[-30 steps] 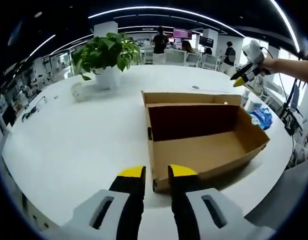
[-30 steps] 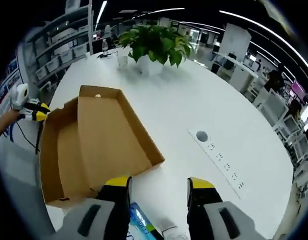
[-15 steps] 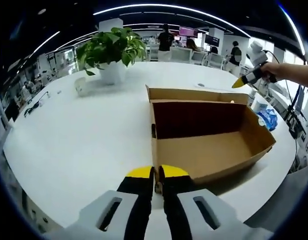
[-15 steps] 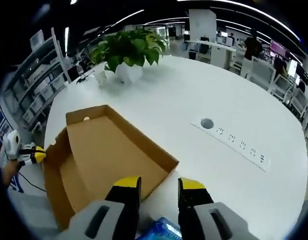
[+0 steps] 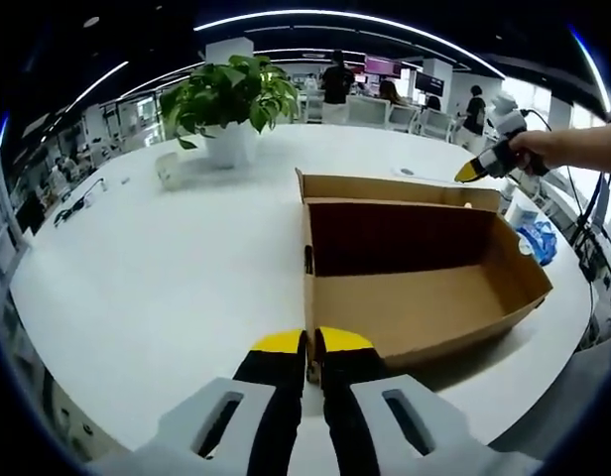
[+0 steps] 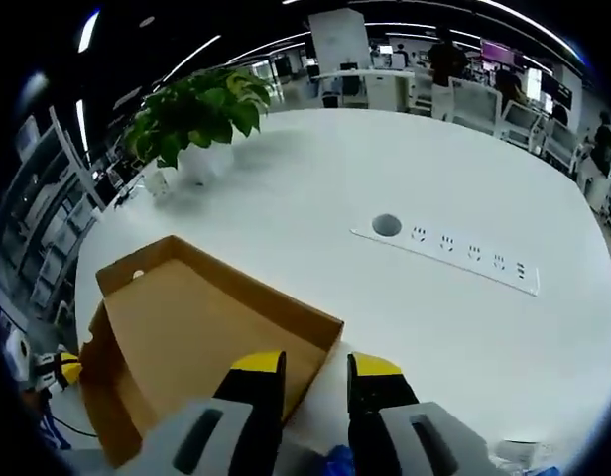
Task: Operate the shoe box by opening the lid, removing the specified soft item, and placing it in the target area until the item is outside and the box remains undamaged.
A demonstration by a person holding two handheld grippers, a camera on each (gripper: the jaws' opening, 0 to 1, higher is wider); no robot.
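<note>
The open cardboard shoe box (image 5: 415, 297) lies on the white table, its inside bare and its lid flap (image 5: 385, 188) lying back behind its far wall. My left gripper (image 5: 310, 345) is shut at the box's near corner, with a sliver of cardboard between its yellow tips. A hand holds my right gripper (image 5: 476, 171) in the air past the box's far right end. In the right gripper view that gripper (image 6: 315, 362) is narrowly open with nothing between its jaws, above the box (image 6: 186, 337). A blue soft packet (image 5: 539, 238) lies on the table beyond the box's right end.
A potted plant (image 5: 226, 94) in a white pot stands at the back left, a small white cup (image 5: 169, 169) beside it. A socket strip (image 6: 449, 260) is set into the table (image 6: 315, 188). People and desks fill the room behind.
My left gripper shut on the box's corner and has stayed there. The right jaws have drawn closer together while that view swung towards the table's far side.
</note>
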